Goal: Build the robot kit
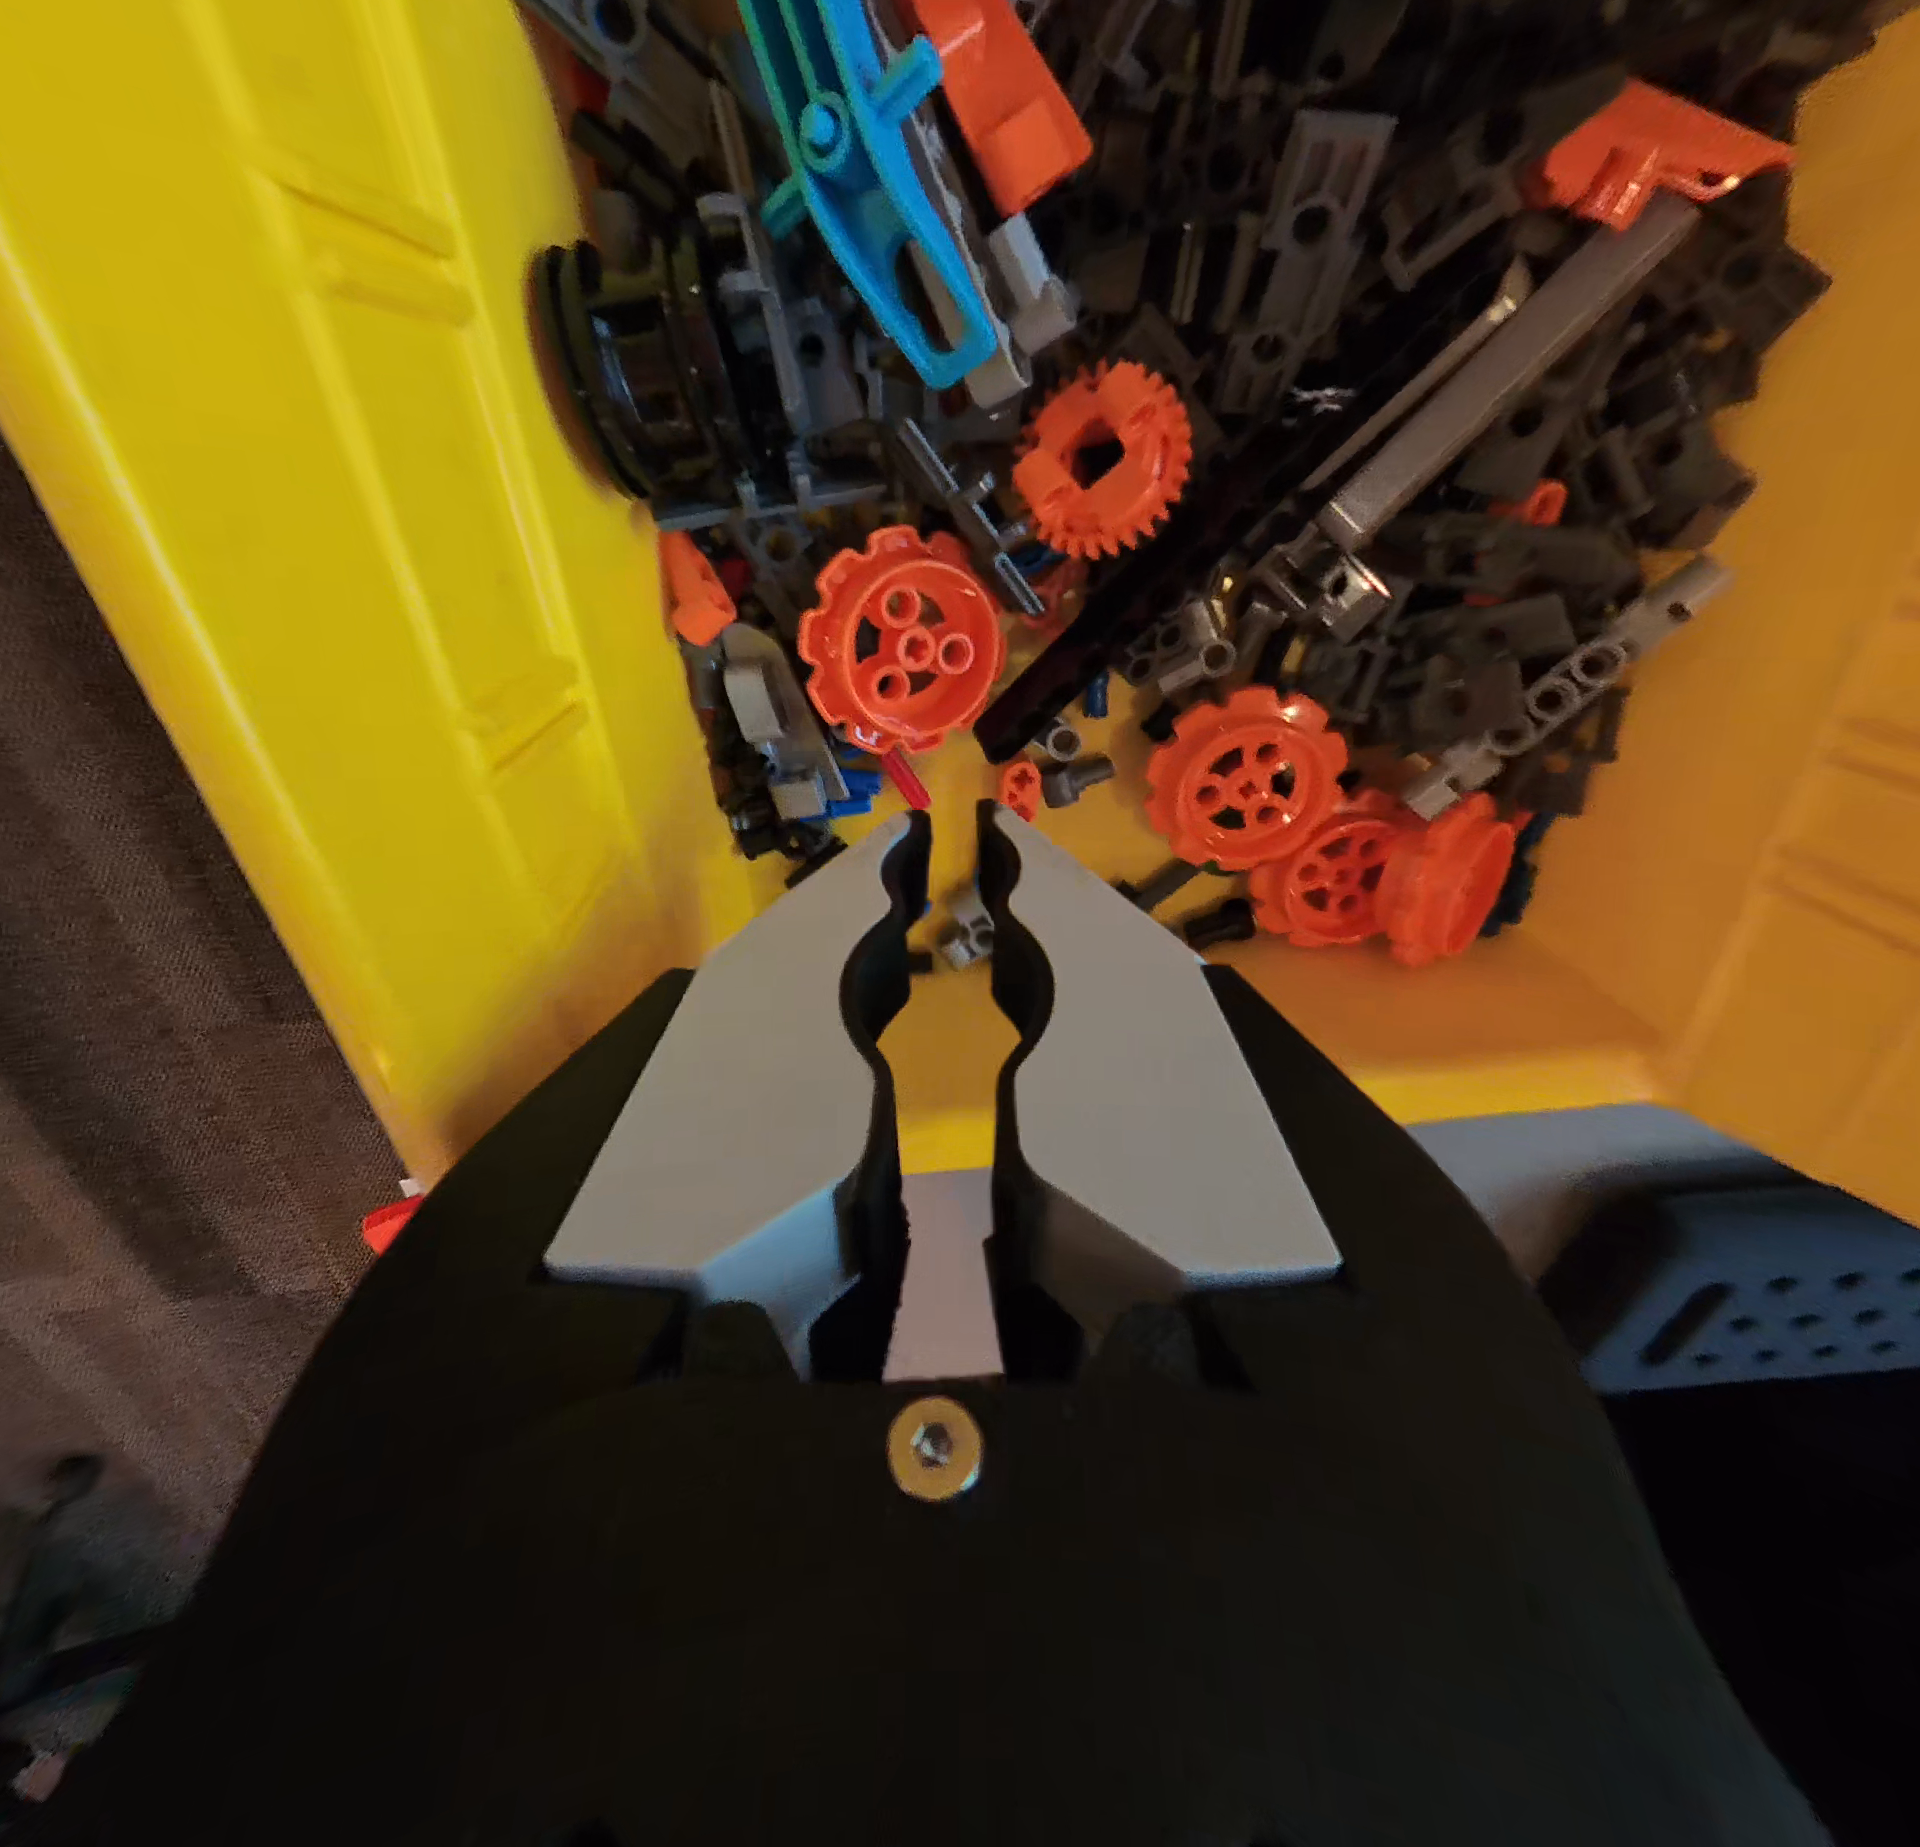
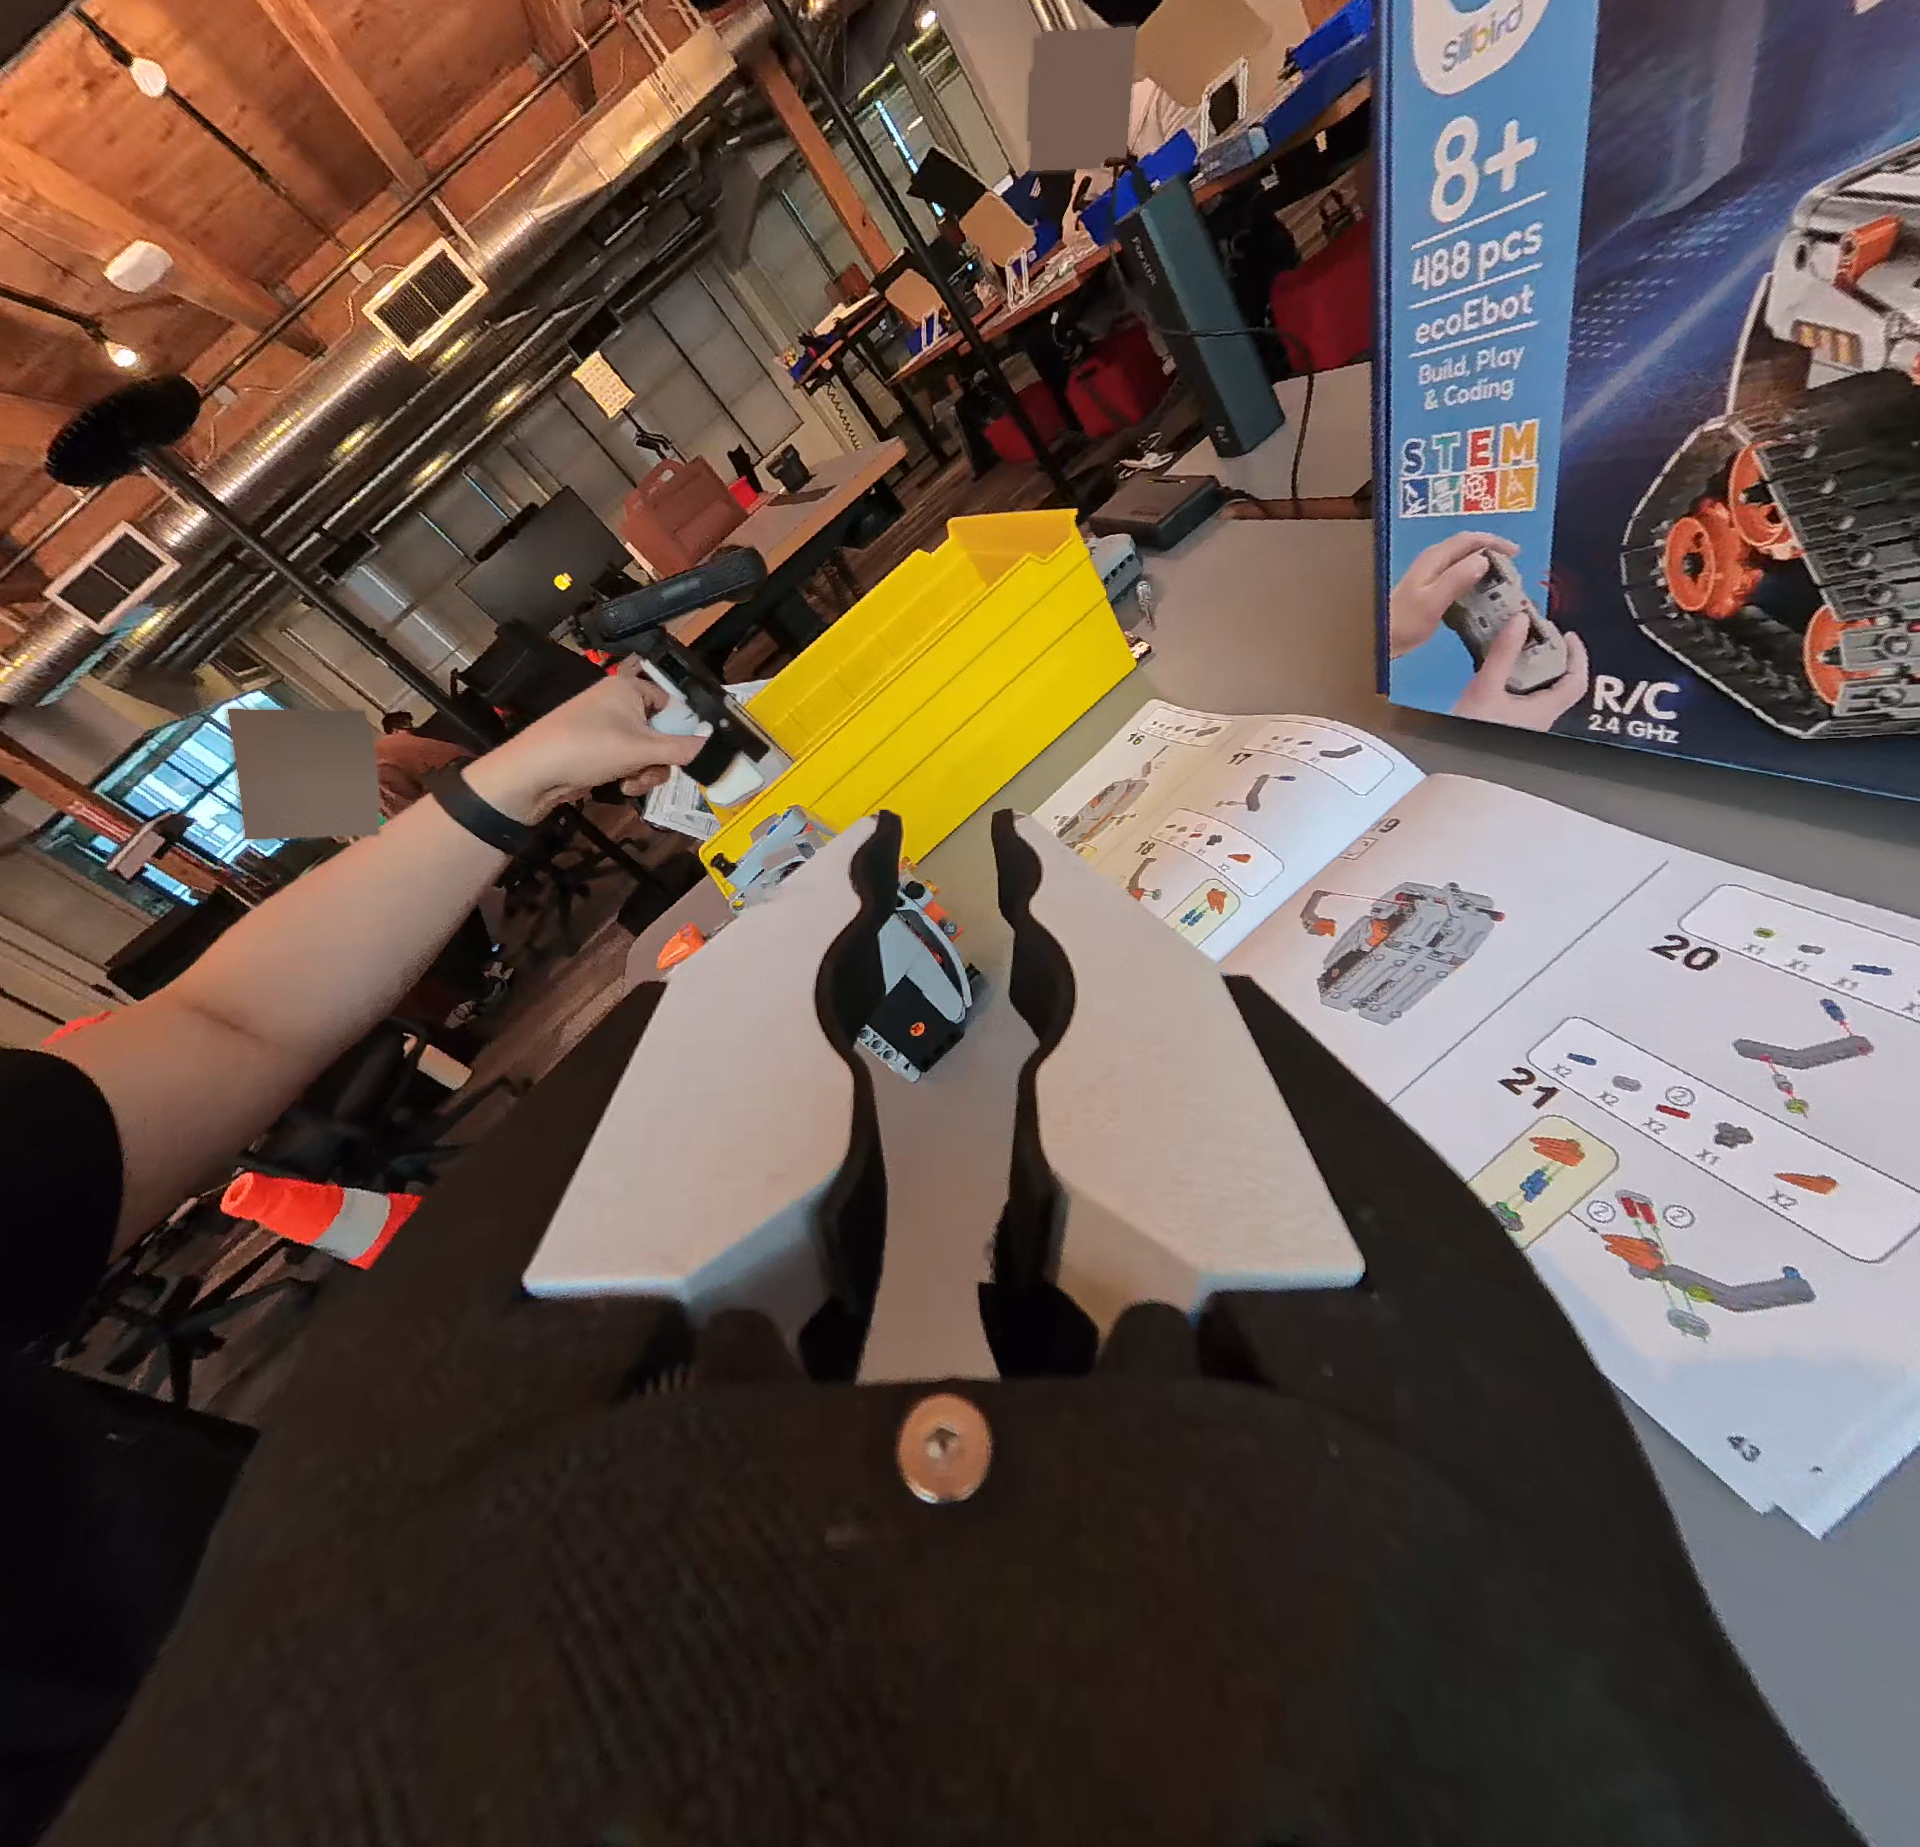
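My left gripper point(image 1: 954, 821) reaches down into a yellow bin point(image 1: 312, 550) of building-kit parts. Its jaws stand a little apart with only the yellow floor between the fingertips. A thin red axle point(image 1: 902, 777) lies just beyond the left fingertip, and an orange wheel point(image 1: 902, 642) lies past it. A small grey connector point(image 1: 964, 927) lies on the bin floor under the fingers. In the right wrist view a hand holds that gripper point(image 2: 717, 748) at the bin's point(image 2: 935, 675) near end. My right gripper point(image 2: 940, 831) hovers open over a partly built grey and black model point(image 2: 914, 976) on the table, not gripping it.
More orange wheels point(image 1: 1245, 787) and an orange gear point(image 1: 1101, 459) lie among dark grey beams in the bin, with a blue part point(image 1: 883, 187). An open instruction booklet point(image 2: 1558, 1018) and the kit's blue box point(image 2: 1621, 343) are to the right. An orange cone piece point(image 2: 681, 945) lies at the table edge. There is about 45 cm between the tips of the two grippers.
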{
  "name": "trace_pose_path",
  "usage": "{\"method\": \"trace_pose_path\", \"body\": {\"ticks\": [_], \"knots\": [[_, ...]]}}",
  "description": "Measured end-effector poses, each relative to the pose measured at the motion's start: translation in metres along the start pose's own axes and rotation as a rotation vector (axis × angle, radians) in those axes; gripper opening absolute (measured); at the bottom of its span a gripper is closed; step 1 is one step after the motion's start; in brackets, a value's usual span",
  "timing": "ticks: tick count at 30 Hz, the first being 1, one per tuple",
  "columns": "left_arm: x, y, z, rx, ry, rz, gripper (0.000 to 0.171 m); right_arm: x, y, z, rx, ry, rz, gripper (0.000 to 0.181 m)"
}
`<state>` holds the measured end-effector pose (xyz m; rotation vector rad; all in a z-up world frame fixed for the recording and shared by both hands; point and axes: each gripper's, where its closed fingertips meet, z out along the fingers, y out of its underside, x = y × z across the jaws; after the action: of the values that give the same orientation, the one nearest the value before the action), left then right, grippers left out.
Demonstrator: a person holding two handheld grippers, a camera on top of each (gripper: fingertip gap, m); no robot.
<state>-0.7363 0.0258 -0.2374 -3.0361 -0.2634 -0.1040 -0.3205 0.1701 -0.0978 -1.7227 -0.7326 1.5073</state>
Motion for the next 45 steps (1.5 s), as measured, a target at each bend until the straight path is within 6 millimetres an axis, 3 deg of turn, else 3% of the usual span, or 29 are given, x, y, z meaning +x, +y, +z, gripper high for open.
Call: {"method": "trace_pose_path", "body": {"ticks": [4, 16, 22, 25, 29, 31, 33, 36, 38, 40, 42, 45], "knots": [[-0.003, 0.005, 0.010, -0.026, 0.001, -0.044, 0.021, 0.000, 0.004, 0.002, -0.017, 0.008, -0.015, 0.018], [-0.012, 0.006, 0.020, -0.075, -0.061, -0.047, 0.002, 0.001, 0.011, 0.006, -0.054, 0.010, -0.034, 0.019], [-0.013, 0.007, 0.019, -0.072, -0.079, -0.023, 0.002, -0.003, 0.014, 0.007, -0.080, 0.027, -0.084, 0.019], [-0.014, 0.012, 0.007, -0.044, -0.109, -0.005, 0.001, -0.003, 0.011, 0.006, -0.068, 0.025, -0.080, 0.019], [0.001, 0.006, -0.033, 0.124, -0.113, 0.043, 0.002, 0.003, 0.005, 0.001, -0.038, 0.041, -0.073, 0.019], [0.033, -0.001, -0.063, 0.262, -0.050, 0.097, 0.002, 0.007, 0.001, -0.003, -0.024, 0.057, -0.077, 0.019], [0.080, -0.002, -0.098, 0.401, 0.027, 0.167, 0.002, 0.012, -0.003, -0.008, -0.010, 0.085, -0.092, 0.019], [0.177, 0.014, -0.143, 0.556, 0.171, 0.339, 0.002, 0.019, -0.010, -0.015, 0.018, 0.111, -0.110, 0.019], [0.250, 0.040, -0.153, 0.557, 0.290, 0.482, 0.002, 0.026, -0.014, -0.021, 0.031, 0.136, -0.117, 0.019], [0.323, 0.066, -0.140, 0.512, 0.423, 0.622, 0.002, 0.037, -0.017, -0.029, 0.037, 0.183, -0.145, 0.020], [0.381, 0.078, -0.099, 0.431, 0.467, 0.718, 0.003, 0.045, -0.023, -0.039, 0.055, 0.243, -0.177, 0.021], [0.429, 0.064, -0.021, 0.325, 0.382, 0.780, 0.002, 0.045, -0.037, -0.056, 0.126, 0.270, -0.233, 0.022]]}}
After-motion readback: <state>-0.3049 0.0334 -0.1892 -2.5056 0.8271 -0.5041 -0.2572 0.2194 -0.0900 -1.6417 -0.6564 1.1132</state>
